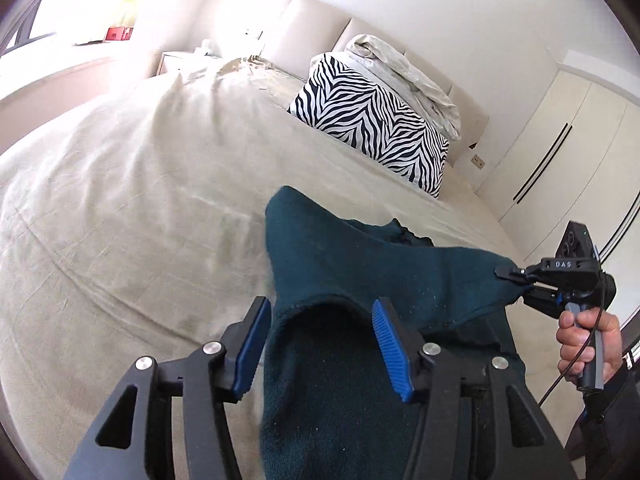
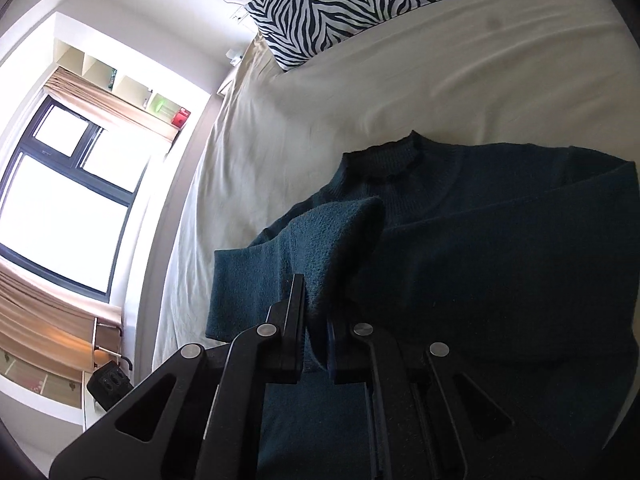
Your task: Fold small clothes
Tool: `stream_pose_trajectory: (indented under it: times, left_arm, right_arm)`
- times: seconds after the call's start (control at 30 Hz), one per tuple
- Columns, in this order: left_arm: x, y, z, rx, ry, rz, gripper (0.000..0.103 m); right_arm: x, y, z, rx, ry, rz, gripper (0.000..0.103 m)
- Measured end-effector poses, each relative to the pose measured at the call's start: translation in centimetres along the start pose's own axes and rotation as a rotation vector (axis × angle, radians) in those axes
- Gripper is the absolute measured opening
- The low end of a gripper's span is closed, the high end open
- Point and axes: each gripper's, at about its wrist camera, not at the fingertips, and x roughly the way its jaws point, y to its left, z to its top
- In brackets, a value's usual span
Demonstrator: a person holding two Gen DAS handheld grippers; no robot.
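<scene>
Teal sweater (image 1: 320, 360) lies between your half-open left gripper (image 1: 320, 344) pads, one corner pinched by your right gripper (image 1: 510, 274).

Left wrist view: your left blue pads (image 1: 390, 350) stand apart around a raised fold of the sweater without pressing it; wide bare bedspread (image 1: 120, 220) stretches left and far, the zebra pillow (image 1: 372, 120) well beyond. At the right, your hand (image 1: 588, 344) holds the other tool clamped on the sweater's edge. Right wrist view: your right gripper (image 2: 316, 308) is clenched on a lifted teal fold; the sweater (image 2: 480, 240) spreads to the right, collar far, window (image 2: 64, 200) left.
</scene>
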Motion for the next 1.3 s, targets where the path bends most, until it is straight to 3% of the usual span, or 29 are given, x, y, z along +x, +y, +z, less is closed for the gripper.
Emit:
stream_pose_trajectory:
  times: [0.13,0.3,0.5,0.6,0.73,0.8,0.9,1.0,1.3]
  left_arm:
    - [0.8,2.1,2.1,-0.054,0.008,-0.012,0.044]
    - [2.9,2.1,4.4,-0.076,0.047,-0.092,0.039]
    - [7.8,1.7,6.0,-0.114,0.144,-0.182,0.039]
    - [11.0,1.7,5.9,-0.115,0.206,-0.185,0.036]
    - [14.9,2.6,6.1,-0.162,0.279,-0.224,0.036]
    - [17.1,3.9,6.1,-0.236,0.329,-0.271,0.036]
    - [19.2,5.3,6.1,-0.277,0.345,-0.264,0.022]
    - [19.5,5.5,6.4,-0.279,0.346,-0.279,0.02]
    - [14.2,3.5,3.2,-0.179,0.325,-0.292,0.036]
  right_arm:
    - [-0.1,-6.7,-0.1,0.106,0.007,-0.023,0.007]
    - [-0.3,-10.7,-0.1,0.156,0.002,-0.054,0.007]
    - [0.8,-11.0,0.0,0.144,0.006,-0.071,0.007]
    - [1.4,-11.2,-0.2,0.16,0.013,-0.071,0.007]
    - [2.6,-12.1,0.4,0.196,0.019,-0.041,0.007]
    - [2.8,-13.0,0.5,0.221,0.019,-0.013,0.008]
    - [2.9,-14.4,0.3,0.273,0.014,0.038,0.009]
    - [2.8,-15.2,-0.1,0.298,0.015,0.075,0.01]
    - [2.7,-15.5,-0.7,0.299,-0.001,0.056,0.011]
